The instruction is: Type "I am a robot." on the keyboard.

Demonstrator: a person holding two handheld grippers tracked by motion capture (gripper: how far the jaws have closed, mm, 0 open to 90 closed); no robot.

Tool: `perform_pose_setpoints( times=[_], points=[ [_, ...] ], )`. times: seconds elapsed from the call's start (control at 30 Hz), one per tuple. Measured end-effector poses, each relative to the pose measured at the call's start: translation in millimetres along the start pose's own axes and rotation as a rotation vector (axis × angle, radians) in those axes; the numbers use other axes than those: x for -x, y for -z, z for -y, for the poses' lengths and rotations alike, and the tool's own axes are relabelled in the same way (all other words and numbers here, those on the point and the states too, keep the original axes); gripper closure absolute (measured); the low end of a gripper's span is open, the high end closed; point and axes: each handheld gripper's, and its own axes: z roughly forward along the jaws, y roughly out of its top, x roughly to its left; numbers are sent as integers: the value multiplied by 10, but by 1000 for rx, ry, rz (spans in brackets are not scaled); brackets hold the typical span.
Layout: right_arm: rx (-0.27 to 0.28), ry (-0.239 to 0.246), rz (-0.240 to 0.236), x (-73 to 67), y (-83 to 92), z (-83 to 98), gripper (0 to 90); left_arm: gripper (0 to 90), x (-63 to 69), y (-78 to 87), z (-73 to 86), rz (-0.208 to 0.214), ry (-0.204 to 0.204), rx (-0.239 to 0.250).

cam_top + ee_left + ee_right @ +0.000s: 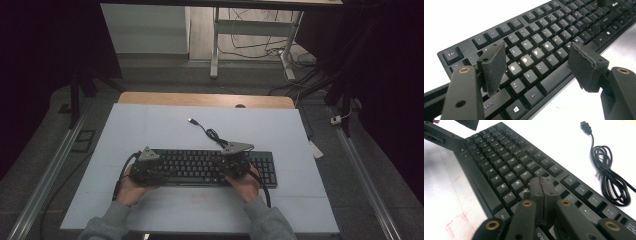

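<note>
A: Keyboard (pixel 215 167) lies flat on the white table (pixel 165 130), near the person, long side running left to right. Its cable (pixel 212 134) runs off the far edge and curls toward the plug (pixel 191 120).

B: How would it handle, do you think?

A: Stiff and fairly light, I'd judge: a long hard plastic slab that won't bend. The keycaps are the weak spot; they wobble and could pop off if pinched from the side. The smooth case could slip on the foam pads.

B: Where are the grippers?

A: Left gripper (pixel 536 63) hovers over the left end with its jaws wide apart, nothing between them but air above the letter keys. Right gripper (pixel 541 186) has its jaws pressed together, holding nothing, tips down among the keys right of the letter block; whether they actually press a key I can't tell.

B: So where should one take hold to lift it?

A: By the case, not the keys. I'd clamp the near rim and the far rim at each end, or the short left and right edges, both hands at once so it stays level. One end alone would let it swing. The loose cable will drag, so mind it catching on anything
</note>
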Motion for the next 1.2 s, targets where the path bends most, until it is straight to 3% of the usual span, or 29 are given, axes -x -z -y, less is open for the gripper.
perform_pose_setpoints(
  times=[0.4,0.77,1.2],
  points=[
    [-60,-12,4,-40,-276,-99,894,304,-21,-14,12,4,6,-10],
    [-71,-12,11,-38,-340,-135,893,304,-8,-24,11,4,-2,-14],
    [-123,-3,32,-47,-451,-173,893,303,-6,-13,11,7,-4,-9]
  ],
)
